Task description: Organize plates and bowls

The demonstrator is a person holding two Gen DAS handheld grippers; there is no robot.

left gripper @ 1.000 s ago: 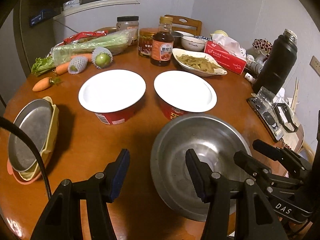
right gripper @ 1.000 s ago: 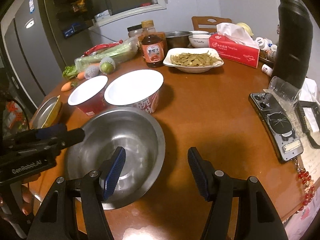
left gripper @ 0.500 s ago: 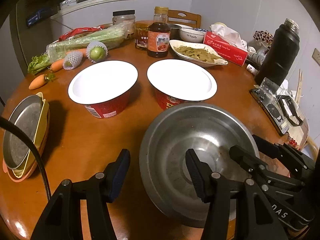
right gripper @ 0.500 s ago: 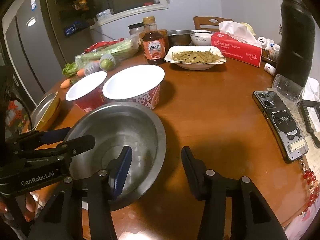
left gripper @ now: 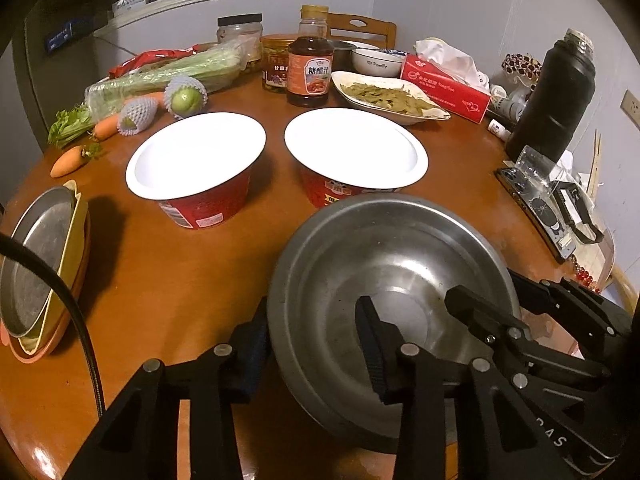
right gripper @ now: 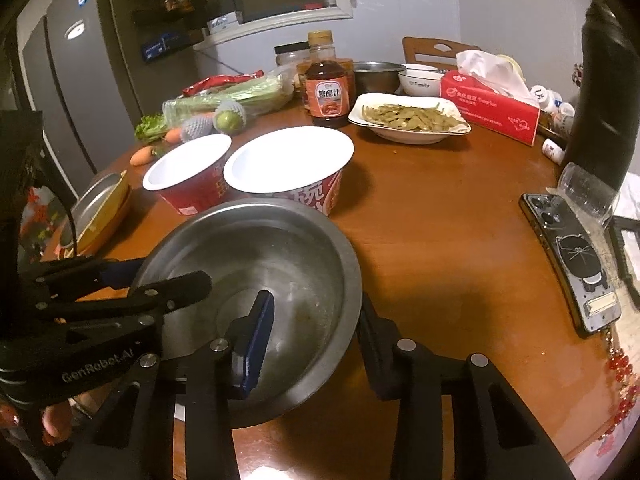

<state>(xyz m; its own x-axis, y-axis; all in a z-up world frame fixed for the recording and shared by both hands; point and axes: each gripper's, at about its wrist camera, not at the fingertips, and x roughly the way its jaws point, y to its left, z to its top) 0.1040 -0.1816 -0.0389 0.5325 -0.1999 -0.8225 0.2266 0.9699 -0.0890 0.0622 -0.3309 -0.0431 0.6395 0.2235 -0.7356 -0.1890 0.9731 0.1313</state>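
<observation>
A dim kitchen corner, with a round wooden bench (left gripper: 168,280) crowded with food, bottles and dishes. Taking the large steel bowl (left gripper: 384,280) at the bench's near edge as the landmark: just beyond it stand two red paper bowls with white insides, one (left gripper: 352,148) almost touching its far rim, the other (left gripper: 196,156) farther to the left. Well to the left of the steel bowl, at the bench's edge, sits a stack of plates (left gripper: 44,264), a steel one on top of yellow and pink ones. Farther back are a sauce bottle (left gripper: 310,74), a white dish of green beans (left gripper: 388,98) and a red tissue box (left gripper: 444,84).

Both claws straddle the steel bowl's rim on opposite sides. The left claw (left gripper: 316,352) has one finger inside the bowl and one outside its left wall, and its jaws are closing on the rim. The right claw (right gripper: 316,336) has its blue-padded finger inside and the other outside the right wall, jaws likewise closing. Whether the pads already press the metal cannot be told from either view.

The step in hand appears to be a two-handed grasp of the steel bowl. The next move likely calls for both grips to firm up evenly, then a level lift, with clearance over the nearest paper bowl. Thin, slick metal could slip if one side pinches late.
</observation>
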